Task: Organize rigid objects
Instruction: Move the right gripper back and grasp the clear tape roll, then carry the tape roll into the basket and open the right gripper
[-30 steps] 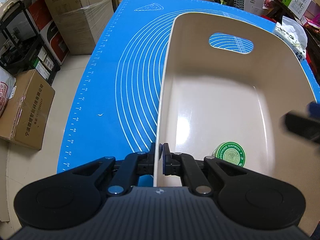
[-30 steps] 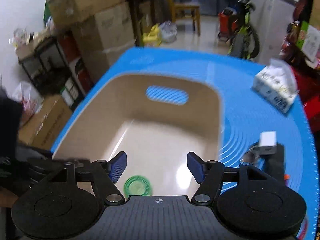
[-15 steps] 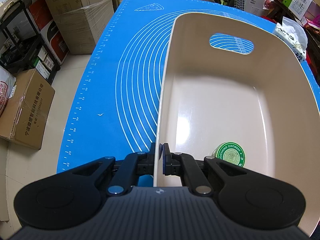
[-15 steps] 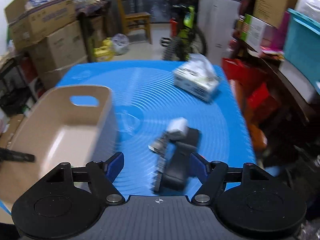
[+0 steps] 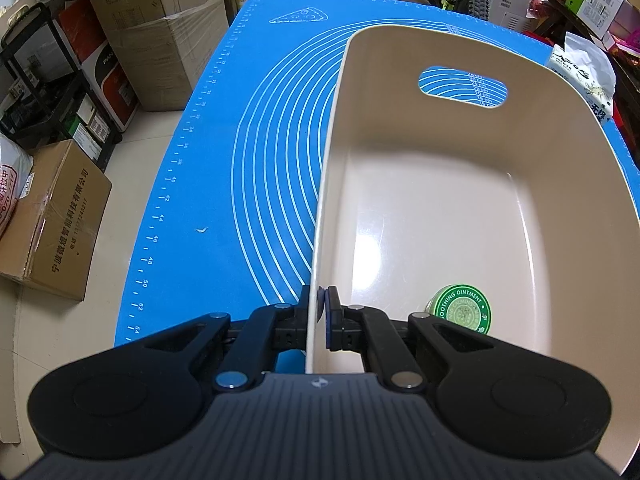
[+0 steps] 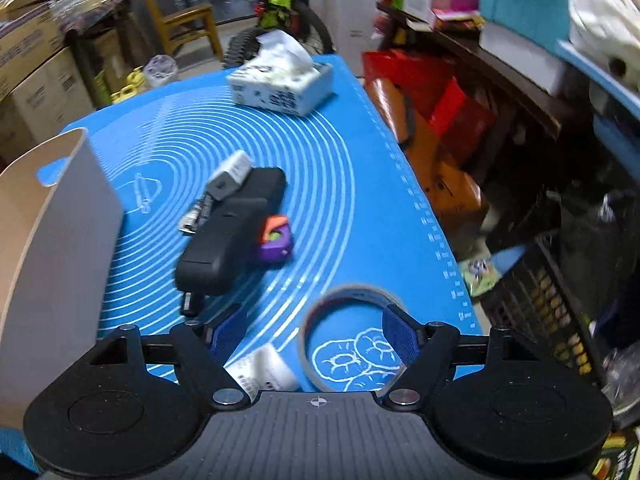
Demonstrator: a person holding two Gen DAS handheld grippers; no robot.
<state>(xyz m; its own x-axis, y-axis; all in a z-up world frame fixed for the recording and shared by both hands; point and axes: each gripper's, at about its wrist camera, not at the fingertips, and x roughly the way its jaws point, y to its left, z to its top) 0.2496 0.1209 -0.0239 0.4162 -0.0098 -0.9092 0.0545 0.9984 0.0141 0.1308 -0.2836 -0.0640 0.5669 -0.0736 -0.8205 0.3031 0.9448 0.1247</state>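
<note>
A beige plastic bin [image 5: 560, 184] stands on the blue mat [image 5: 260, 128]; a green ointment tin [image 5: 460, 309] lies inside it. My left gripper [image 5: 318, 312] is shut on the bin's near left wall. My right gripper [image 6: 314, 330] is open and empty above the mat, to the right of the bin [image 6: 52, 240]. Ahead of it lie a black device [image 6: 228, 236], a white and grey adapter [image 6: 230, 174], a purple and orange cube [image 6: 274, 240] and a tape roll [image 6: 344, 304], which sits between the fingers. A white item [image 6: 264, 370] is partly hidden under the gripper.
A tissue pack [image 6: 282, 76] lies at the mat's far edge. The mat's right edge [image 6: 432, 220] drops off to boxes and a black crate [image 6: 548, 304]. Cardboard boxes [image 5: 52, 216] stand on the floor left of the table.
My right gripper has swung right, away from over the bin, to above the loose objects and the tape roll. My left gripper has stayed shut on the bin wall.
</note>
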